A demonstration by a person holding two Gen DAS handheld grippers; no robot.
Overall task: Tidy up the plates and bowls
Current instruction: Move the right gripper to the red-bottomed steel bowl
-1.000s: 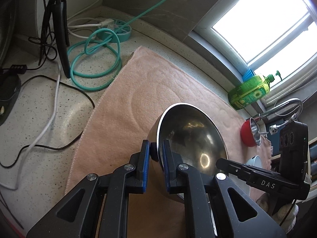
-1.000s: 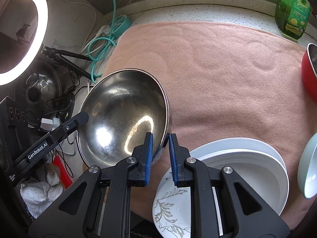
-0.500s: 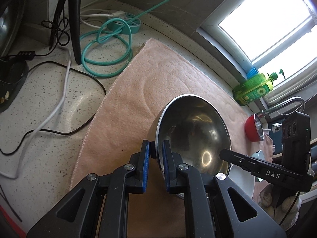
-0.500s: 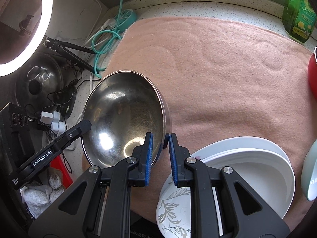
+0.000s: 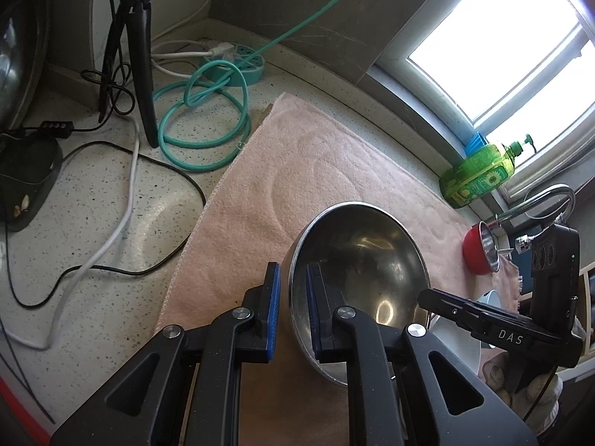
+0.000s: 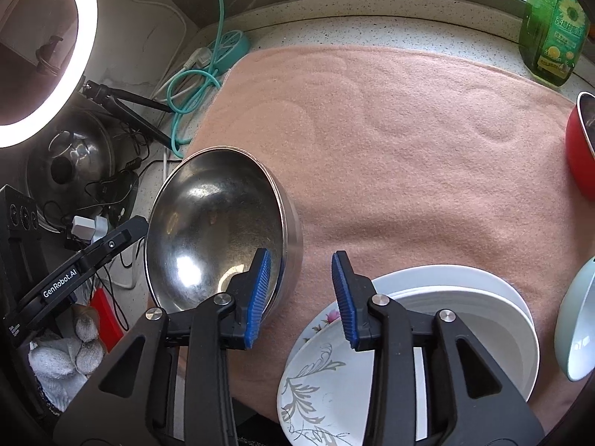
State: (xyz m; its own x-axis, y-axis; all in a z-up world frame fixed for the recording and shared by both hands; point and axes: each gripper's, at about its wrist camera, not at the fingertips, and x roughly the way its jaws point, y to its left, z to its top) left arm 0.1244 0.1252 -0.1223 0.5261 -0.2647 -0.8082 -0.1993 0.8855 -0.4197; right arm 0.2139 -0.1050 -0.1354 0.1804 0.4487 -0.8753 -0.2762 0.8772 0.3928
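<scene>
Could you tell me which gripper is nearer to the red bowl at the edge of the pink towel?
Right. The right gripper has just opened beside the steel bowl, on the side toward the red bowl. The left gripper clamps the steel bowl's far rim, farther away.

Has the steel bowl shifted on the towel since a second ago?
Yes. The steel bowl has slid left, away from the white plates, exposing more pink towel between them.

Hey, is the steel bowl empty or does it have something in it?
Empty: the steel bowl shows only bare shiny metal and reflections inside, in both wrist views.
</scene>
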